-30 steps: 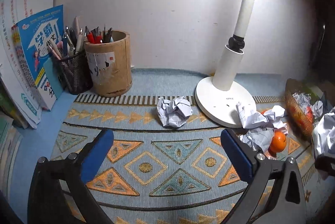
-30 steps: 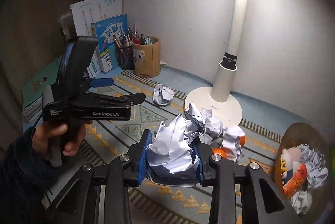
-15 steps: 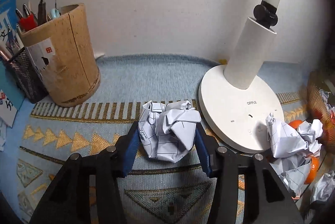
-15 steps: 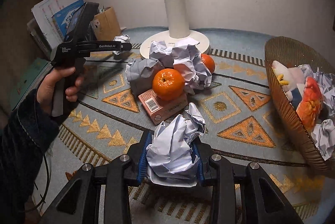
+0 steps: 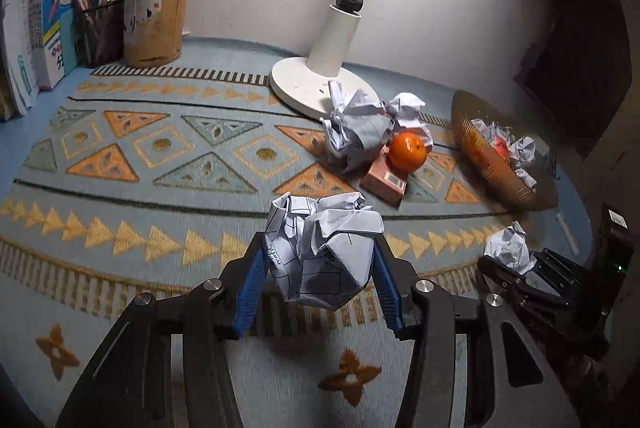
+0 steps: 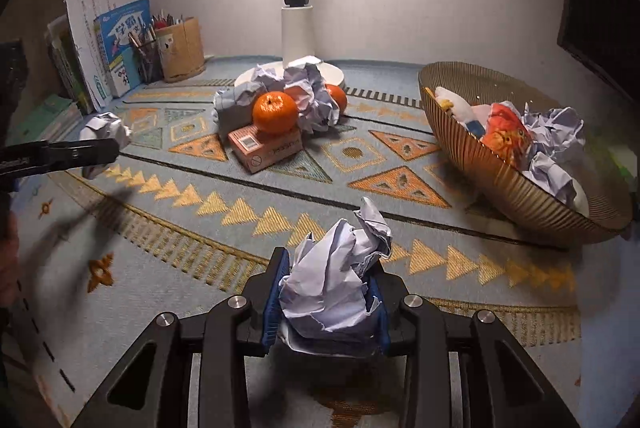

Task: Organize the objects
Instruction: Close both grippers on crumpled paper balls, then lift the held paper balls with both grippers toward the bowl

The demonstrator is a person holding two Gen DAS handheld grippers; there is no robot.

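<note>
My left gripper (image 5: 320, 260) is shut on a crumpled ball of squared paper (image 5: 324, 248) and holds it above the patterned mat. My right gripper (image 6: 328, 288) is shut on another crumpled paper ball (image 6: 336, 276) near the mat's front edge. In the right wrist view the left gripper and its paper ball (image 6: 106, 131) show at the left. In the left wrist view the right gripper's paper ball (image 5: 508, 248) shows at the lower right. A pile of crumpled paper (image 6: 304, 87), oranges (image 6: 276, 111) and a pink box (image 6: 264, 147) lies by the lamp base.
A ribbed brown bowl (image 6: 500, 175) at the right holds paper balls and a toy. A white desk lamp (image 5: 320, 67) stands at the back. A wooden pen holder (image 5: 154, 23), a mesh pen cup (image 5: 98, 31) and books (image 5: 60, 11) stand at the back left.
My left gripper has closed on the paper ball by the lamp base, lifted it and drawn back toward the front. My right gripper has moved back and to the right with its paper ball.
</note>
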